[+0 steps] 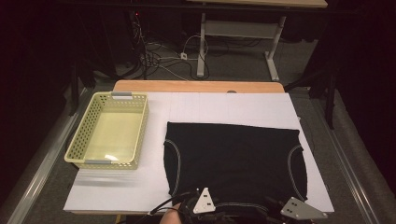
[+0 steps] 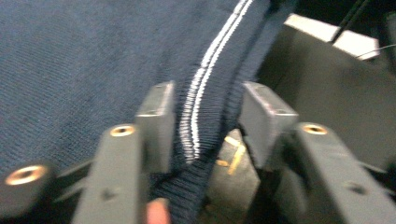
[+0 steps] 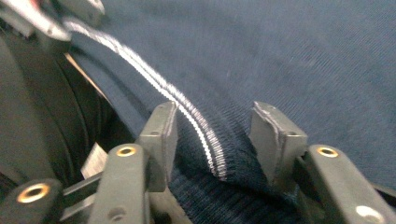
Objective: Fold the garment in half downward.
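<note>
Hidden: both grippers cut off at the desk's near edge | Thing: one dark knit sweater [image 1: 233, 158], white-striped hem, flat at near right of desk [image 1: 140, 186] | Left gripper [image 2: 205, 126]: jaws apart around hem | Right gripper [image 3: 215, 140]: jaws apart around hem | One yellow holey basket [image 1: 109, 130], far left

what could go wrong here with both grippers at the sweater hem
1. Each hand-held gripper, left and right, has its jaws apart around the striped hem of the dark knit sweater, not clamped. Lifting now could let the hem slip out.
2. The hem bunches between the right jaws, so closing may catch a fold unevenly.
3. The sweater hangs at the table's near edge; a pull toward the person could drag it off.
</note>
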Tool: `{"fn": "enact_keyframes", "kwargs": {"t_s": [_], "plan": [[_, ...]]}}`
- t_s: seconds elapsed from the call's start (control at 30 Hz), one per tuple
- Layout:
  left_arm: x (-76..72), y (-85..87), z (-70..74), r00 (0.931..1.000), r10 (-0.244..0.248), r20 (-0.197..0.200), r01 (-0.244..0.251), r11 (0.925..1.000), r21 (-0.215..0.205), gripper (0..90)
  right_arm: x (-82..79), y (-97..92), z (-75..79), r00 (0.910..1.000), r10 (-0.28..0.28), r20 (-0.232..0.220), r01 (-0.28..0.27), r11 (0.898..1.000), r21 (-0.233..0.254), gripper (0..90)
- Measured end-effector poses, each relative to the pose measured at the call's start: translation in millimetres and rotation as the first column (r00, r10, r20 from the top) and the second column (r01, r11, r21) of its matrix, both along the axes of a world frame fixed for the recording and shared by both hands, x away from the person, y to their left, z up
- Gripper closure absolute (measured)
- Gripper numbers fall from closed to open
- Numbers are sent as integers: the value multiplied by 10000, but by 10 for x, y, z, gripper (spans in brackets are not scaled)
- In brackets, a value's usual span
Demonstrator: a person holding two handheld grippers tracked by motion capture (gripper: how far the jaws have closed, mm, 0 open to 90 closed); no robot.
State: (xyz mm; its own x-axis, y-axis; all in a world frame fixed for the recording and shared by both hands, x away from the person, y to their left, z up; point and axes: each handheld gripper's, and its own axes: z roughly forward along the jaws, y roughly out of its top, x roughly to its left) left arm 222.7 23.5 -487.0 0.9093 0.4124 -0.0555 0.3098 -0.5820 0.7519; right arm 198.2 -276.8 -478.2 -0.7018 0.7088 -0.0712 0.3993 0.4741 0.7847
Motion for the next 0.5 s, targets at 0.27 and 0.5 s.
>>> {"fn": "enact_keyframes", "kwargs": {"t_s": [0.27, 0.5], "plan": [[-19, 67, 10, 9999, -123, 3, 123, 9994, -313, 831, -48, 15, -6, 9994, 331, 121, -327, 9988, -359, 834], [-7, 241, 93, 9996, 26, -295, -62, 9926, -1213, 664, -90, -9, 99, 9983, 555, 149, -561, 9975, 432, 680]]}}
